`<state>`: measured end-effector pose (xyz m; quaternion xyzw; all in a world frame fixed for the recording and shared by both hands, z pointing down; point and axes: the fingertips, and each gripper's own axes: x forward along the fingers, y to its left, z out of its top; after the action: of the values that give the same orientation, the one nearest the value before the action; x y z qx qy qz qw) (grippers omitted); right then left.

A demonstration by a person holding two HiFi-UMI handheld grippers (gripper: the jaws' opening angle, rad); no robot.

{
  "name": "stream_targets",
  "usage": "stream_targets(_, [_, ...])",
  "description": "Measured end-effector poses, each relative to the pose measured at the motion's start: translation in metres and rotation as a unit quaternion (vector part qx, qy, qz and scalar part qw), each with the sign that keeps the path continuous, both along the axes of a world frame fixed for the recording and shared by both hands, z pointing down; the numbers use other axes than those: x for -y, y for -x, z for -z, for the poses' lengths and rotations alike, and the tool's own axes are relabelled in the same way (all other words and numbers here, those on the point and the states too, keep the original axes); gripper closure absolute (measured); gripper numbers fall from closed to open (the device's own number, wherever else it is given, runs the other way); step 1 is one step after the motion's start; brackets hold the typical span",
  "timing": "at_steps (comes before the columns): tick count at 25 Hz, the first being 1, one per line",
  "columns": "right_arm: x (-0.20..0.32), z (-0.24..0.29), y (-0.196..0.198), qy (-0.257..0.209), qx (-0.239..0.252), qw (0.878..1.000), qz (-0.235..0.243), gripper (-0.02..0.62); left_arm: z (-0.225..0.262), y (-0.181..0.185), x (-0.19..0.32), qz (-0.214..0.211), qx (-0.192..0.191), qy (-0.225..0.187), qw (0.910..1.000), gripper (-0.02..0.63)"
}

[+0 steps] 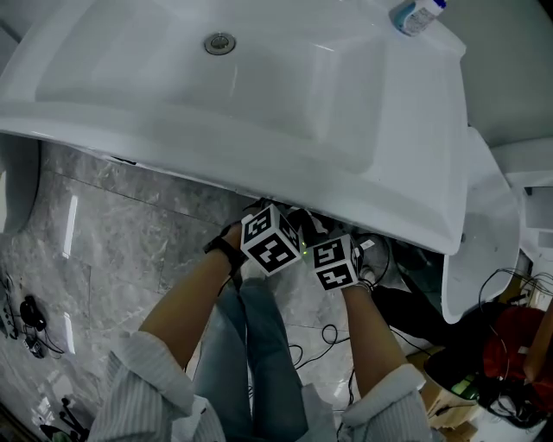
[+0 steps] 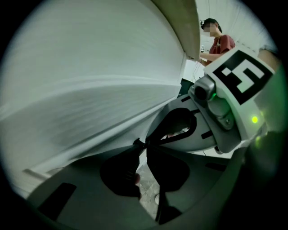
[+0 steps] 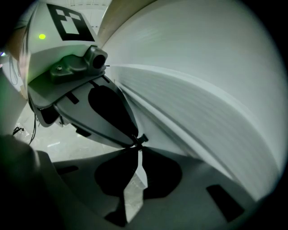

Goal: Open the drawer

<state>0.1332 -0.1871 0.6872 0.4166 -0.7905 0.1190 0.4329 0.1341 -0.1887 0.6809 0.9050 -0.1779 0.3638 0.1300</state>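
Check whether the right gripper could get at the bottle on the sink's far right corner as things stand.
Probably not directly. The right gripper is tucked under the front rim of the sink, and the bottle stands on top at the far side; the sink lies between them.

Glossy sink (image 1: 285, 86) (polished veined stone floor (image 1: 130, 250))

In the head view the sink (image 1: 285, 95) hides the tips of left claw (image 2: 143, 144) and right claw (image 3: 137, 141).
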Motion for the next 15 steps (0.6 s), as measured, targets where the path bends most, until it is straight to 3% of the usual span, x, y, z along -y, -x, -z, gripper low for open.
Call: stream_targets(15, [-0.022, -0.001, 0.006, 0.04, 0.02, 0.999, 0.003, 0.572, 0.0, 0.007, -0.021, -0.027, 0.013, 0.005, 0.9995, 0.552])
